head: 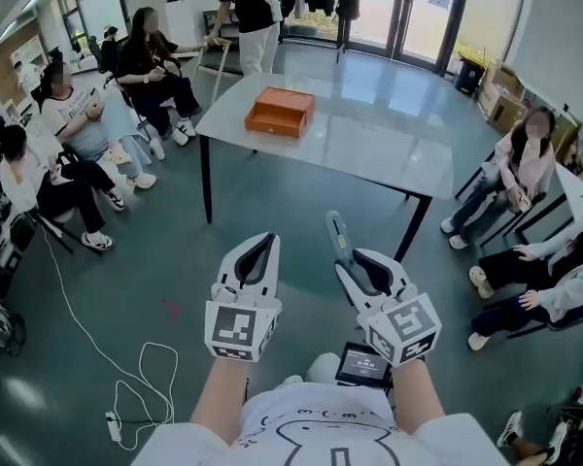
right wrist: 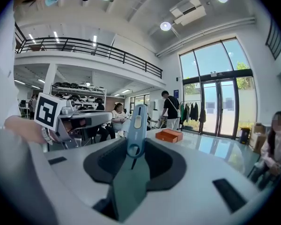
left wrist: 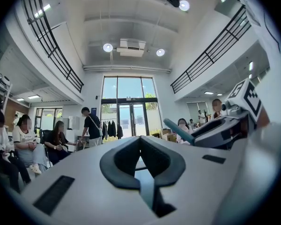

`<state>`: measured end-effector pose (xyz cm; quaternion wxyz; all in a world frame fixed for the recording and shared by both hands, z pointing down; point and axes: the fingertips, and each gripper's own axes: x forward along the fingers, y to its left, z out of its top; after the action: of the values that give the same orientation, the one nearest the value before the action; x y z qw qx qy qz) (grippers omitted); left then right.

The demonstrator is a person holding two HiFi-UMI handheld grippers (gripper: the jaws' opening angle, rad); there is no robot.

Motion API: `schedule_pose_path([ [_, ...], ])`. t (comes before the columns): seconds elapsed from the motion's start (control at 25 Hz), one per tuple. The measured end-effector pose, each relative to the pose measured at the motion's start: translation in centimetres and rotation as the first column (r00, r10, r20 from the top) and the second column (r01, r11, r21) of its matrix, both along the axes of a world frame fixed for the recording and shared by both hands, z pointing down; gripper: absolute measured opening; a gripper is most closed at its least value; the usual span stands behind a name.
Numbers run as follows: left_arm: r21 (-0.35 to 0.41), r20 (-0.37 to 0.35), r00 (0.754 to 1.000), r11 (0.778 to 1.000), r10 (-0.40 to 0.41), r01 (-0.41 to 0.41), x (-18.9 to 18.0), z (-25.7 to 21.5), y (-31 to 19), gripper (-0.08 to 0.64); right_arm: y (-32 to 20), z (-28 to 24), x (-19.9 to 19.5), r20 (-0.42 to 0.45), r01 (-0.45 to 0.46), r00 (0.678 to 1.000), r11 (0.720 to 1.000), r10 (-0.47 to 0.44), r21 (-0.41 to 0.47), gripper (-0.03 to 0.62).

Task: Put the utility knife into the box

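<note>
An orange box (head: 280, 112), its drawer pulled out, sits on the far left part of a grey table (head: 389, 134); it also shows small in the right gripper view (right wrist: 168, 135). My right gripper (head: 344, 260) is held in the air well short of the table, shut on a blue-grey utility knife (head: 335, 233). The knife (right wrist: 136, 125) stands upright between that gripper's jaws (right wrist: 135, 150). My left gripper (head: 260, 247) hovers beside it at the same height, jaws together and holding nothing (left wrist: 140, 142). From the left gripper view the knife (left wrist: 178, 130) sticks out to the right.
People sit on chairs to the left (head: 73, 129) and right (head: 520, 168) of the table, and one stands behind it (head: 253, 13). A white cable (head: 126, 367) lies on the floor at lower left. Cardboard boxes (head: 500, 95) are stacked at far right.
</note>
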<state>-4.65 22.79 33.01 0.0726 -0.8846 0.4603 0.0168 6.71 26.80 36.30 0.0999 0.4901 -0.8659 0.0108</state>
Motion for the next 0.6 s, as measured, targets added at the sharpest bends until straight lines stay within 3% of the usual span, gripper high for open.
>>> schedule_pose_path([
  [0.6, -0.020, 0.006, 0.999, 0.999, -0.034, 0.034, 0.0, 1.3, -7.3, 0.015, -7.7, 1.0, -0.1, 0.032, 0.040, 0.999, 0.999, -0.040, 0.001, 0.130],
])
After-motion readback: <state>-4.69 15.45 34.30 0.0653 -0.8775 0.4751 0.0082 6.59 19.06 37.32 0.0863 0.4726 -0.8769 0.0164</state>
